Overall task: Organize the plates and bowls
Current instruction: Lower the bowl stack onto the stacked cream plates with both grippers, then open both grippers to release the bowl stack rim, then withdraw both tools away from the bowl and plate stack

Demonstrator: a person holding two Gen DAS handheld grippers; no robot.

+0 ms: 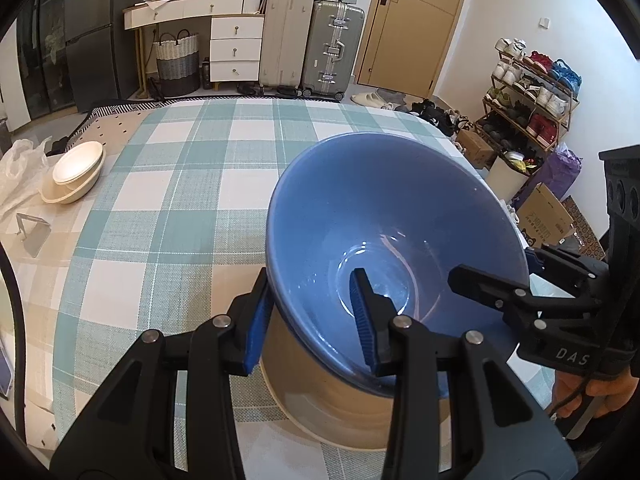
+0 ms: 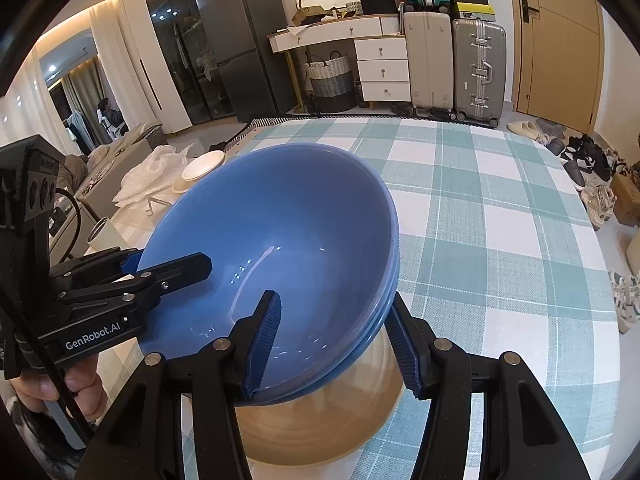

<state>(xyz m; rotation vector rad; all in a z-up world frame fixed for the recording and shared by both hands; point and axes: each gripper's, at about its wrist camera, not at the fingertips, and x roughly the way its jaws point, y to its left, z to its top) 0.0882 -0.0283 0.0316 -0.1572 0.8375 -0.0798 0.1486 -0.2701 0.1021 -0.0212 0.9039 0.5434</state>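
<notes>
A blue bowl (image 1: 384,240) is held tilted above a beige bowl (image 1: 340,412) that rests on the checked table (image 1: 180,200), low in the centre of both views. The left gripper (image 1: 312,320) is clamped on the bowl's near rim, one finger inside and one outside; the right gripper (image 2: 332,336) is clamped likewise on the opposite rim, where a second blue rim edge appears to be nested beneath the first. A cream stack of dishes (image 1: 74,172) is seen at the far left of the left wrist view, beside a white plastic bag (image 1: 20,168). The step in hand is judged to be the lowering of the blue bowl into the beige one. It would best be levelled first, so that both rims meet evenly, and centred over the beige bowl before it is lowered. Both grips should be released only once the weight is fully carried, lest the bowl slide sideways.
</notes>
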